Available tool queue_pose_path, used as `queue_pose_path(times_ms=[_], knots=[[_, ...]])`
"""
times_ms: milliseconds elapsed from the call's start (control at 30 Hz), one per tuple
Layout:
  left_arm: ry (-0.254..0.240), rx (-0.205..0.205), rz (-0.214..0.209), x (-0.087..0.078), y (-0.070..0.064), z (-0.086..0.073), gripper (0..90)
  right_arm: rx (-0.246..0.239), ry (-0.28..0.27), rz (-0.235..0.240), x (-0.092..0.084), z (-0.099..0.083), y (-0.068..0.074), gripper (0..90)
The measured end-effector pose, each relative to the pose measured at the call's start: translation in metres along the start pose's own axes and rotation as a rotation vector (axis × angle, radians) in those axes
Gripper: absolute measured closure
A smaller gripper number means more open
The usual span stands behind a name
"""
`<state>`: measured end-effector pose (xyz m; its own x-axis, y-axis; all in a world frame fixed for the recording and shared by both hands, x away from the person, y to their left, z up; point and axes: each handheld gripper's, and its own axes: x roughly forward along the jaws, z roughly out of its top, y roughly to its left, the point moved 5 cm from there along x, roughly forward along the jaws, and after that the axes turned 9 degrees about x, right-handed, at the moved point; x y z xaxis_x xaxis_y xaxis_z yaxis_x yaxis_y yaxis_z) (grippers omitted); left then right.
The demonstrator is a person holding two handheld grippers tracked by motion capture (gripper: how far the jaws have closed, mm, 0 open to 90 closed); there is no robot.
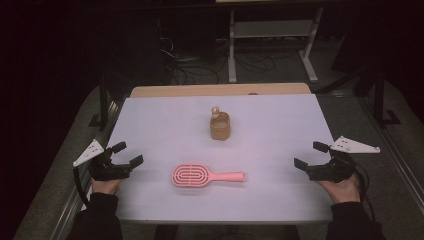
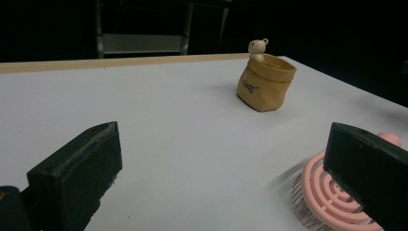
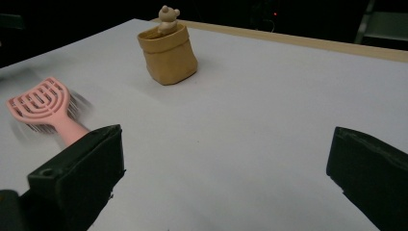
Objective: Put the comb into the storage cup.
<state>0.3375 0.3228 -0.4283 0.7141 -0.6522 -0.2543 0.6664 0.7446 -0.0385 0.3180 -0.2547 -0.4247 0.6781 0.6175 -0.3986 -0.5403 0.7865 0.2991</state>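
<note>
both grippers, left gripper [image 1: 125, 153] at 8 o'clock and right gripper [image 1: 311, 154] at 4, wait wide open and empty; nothing begun, the pink brush [image 1: 205, 176] at 6 o'clock on the surface [image 1: 270, 120] seemingly next to be grasped, pouch [image 1: 220, 126] near centre.

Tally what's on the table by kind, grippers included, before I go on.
Pink hairbrush: 1
Tan pouch with a small bear figure at its rim: 1
Grippers, left and right, both open: 2
Total: 4
</note>
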Motion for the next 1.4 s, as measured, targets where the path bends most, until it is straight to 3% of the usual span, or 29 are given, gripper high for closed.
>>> queue_pose_path(times_ms=[500, 767, 1000, 1400], knots=[[0.019, 0.004, -0.004, 0.003, -0.001, -0.003, 0.0, -0.005, -0.001, -0.004, -0.007, 0.001, 0.002, 0.0], [0.033, 0.007, -0.008, 0.006, -0.002, -0.005, 0.0, -0.010, 0.031, -0.024, -0.006, 0.006, 0.001, 0.0], [0.040, 0.011, -0.009, 0.006, -0.004, -0.005, 0.0, -0.035, 0.072, -0.015, -0.003, 0.010, 0.005, 0.0], [0.038, 0.008, -0.014, 0.007, -0.004, -0.006, 0.0, -0.118, 0.145, 0.016, 0.017, 0.028, 0.027, 0.0]])
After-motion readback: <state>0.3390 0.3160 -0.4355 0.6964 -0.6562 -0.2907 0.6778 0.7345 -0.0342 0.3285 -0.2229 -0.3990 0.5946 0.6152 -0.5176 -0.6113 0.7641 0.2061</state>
